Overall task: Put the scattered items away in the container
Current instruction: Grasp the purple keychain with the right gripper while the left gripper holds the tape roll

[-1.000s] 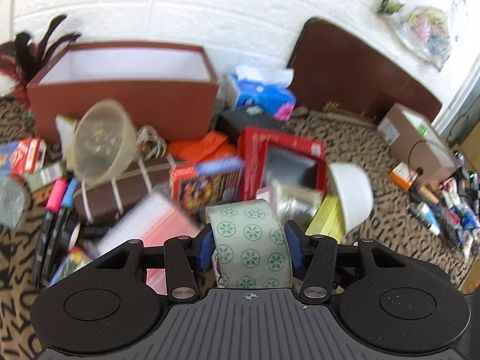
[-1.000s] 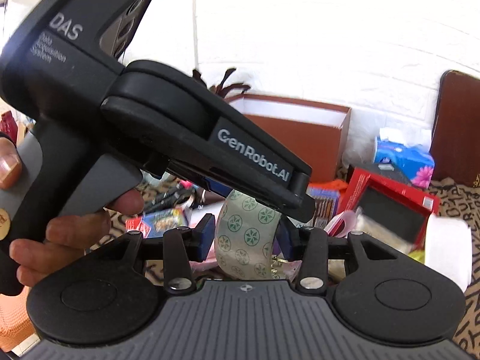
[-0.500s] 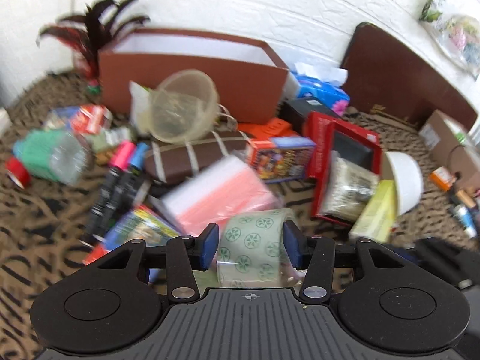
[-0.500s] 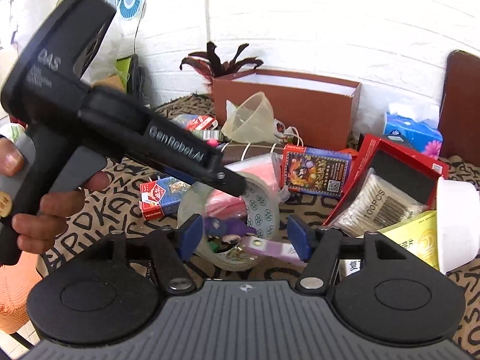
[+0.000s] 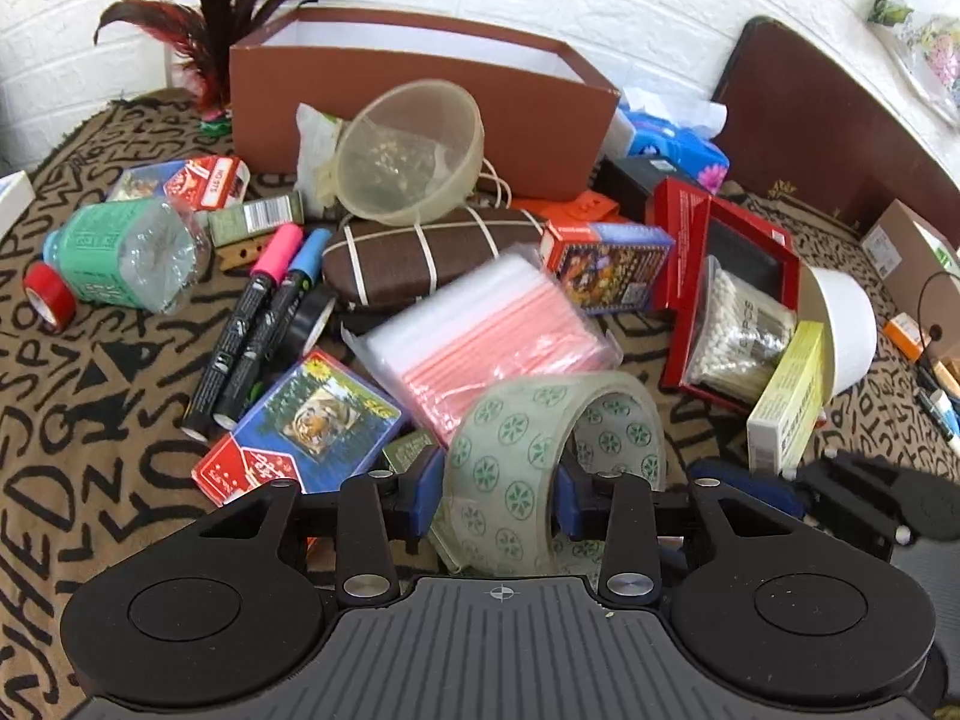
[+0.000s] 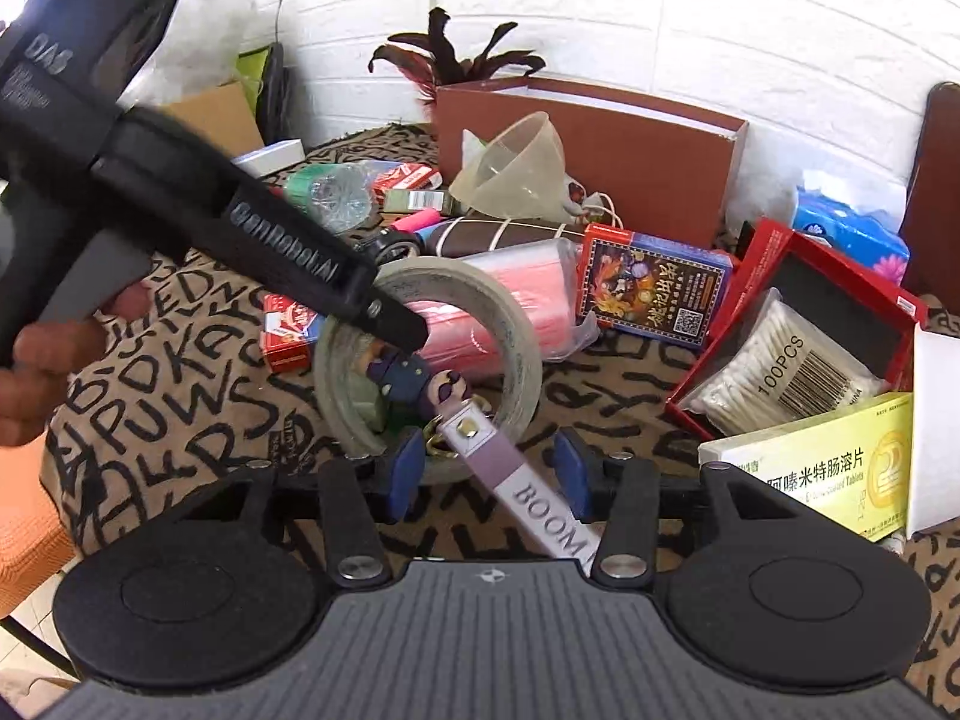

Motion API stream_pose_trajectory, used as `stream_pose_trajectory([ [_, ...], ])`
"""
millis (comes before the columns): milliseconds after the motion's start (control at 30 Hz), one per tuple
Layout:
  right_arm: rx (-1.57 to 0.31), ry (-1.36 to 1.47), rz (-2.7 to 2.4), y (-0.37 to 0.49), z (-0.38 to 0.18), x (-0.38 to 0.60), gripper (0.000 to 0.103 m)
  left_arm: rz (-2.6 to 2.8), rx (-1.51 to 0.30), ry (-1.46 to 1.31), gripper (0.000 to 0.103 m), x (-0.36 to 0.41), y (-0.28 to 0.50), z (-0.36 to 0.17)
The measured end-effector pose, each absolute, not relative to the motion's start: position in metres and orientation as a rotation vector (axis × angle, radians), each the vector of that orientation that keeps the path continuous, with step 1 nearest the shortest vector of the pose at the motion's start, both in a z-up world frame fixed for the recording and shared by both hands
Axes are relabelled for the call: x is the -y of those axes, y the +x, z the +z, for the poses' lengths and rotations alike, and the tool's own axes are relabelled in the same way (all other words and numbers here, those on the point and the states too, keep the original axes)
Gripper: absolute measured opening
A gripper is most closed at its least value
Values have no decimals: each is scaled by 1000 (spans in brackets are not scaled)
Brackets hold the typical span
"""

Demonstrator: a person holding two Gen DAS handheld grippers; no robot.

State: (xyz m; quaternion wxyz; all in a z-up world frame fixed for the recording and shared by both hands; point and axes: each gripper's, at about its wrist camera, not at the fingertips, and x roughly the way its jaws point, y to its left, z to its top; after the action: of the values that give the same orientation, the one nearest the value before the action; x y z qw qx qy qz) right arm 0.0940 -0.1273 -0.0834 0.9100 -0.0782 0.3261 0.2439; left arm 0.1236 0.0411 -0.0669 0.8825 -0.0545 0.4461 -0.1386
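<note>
My left gripper (image 5: pixel 495 495) is shut on a roll of clear tape with green flower prints (image 5: pixel 510 474), held low over the cluttered table; one blue pad is on its outside and the other inside the ring. The same roll (image 6: pixel 522 348) shows in the right wrist view, with the left gripper's black body (image 6: pixel 180 204) across it. My right gripper (image 6: pixel 489 474) is open just in front of the roll, over a purple "BOOM" strap with a small figure (image 6: pixel 528 498). The brown open box (image 5: pixel 420 78) stands at the back.
Scattered in front of the box: a plastic bowl (image 5: pixel 414 150), brown case (image 5: pixel 420 252), pink zip bags (image 5: pixel 480 330), markers (image 5: pixel 258 312), card packs (image 5: pixel 300 426), bottle (image 5: pixel 120 252), red tray with cotton swabs (image 5: pixel 732 300), white cup (image 5: pixel 846 330), yellow medicine box (image 6: pixel 828 468).
The left gripper has come down and back with the tape roll, now low over the table. The right gripper has opened, let go of the roll and drawn back.
</note>
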Motion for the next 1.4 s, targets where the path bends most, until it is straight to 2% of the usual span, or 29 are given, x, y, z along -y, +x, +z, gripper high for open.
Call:
stream_pose_trajectory([
  [133, -700, -183, 508, 89, -83, 134, 48, -295, -928, -129, 52, -44, 119, -68],
  [200, -727, -185, 494, 88, -86, 134, 36, -287, -932, -141, 52, -44, 120, -71],
  [233, -733, -189, 485, 88, -87, 134, 34, -282, -929, -140, 52, -43, 120, -71],
  [267, -734, -196, 482, 86, -86, 133, 32, -274, -921, -135, 50, -41, 119, -71],
  [333, -720, -180, 493, 81, -82, 133, 21, -260, -914, -137, 37, -42, 117, -71],
  [367, -708, -151, 503, 78, -77, 135, 18, -257, -914, -145, 37, -43, 117, -71],
  [633, -550, -66, 444, 49, -28, 165, 16, -224, -912, -153, 34, -45, 112, -73],
  [667, -538, -54, 434, 45, -24, 171, 4, -225, -911, -157, 34, -46, 112, -73],
  [767, -536, -44, 403, 36, -17, 187, 0, -219, -912, -154, 34, -46, 110, -73],
  [967, -691, -134, 354, 39, -50, 190, 0, -198, -906, -159, 34, -52, 105, -73],
  [1067, -705, -120, 452, 38, -62, 170, 8, -190, -906, -160, 35, -51, 106, -73],
  [1100, -706, -127, 485, 38, -66, 161, 20, -192, -904, -159, 35, -51, 106, -73],
  [1167, -712, -163, 524, 41, -75, 142, 37, -200, -903, -151, 48, -49, 106, -72],
  [1400, -795, -161, 608, 63, -104, 101, 36, -215, -908, -158, 49, -50, 107, -74],
])
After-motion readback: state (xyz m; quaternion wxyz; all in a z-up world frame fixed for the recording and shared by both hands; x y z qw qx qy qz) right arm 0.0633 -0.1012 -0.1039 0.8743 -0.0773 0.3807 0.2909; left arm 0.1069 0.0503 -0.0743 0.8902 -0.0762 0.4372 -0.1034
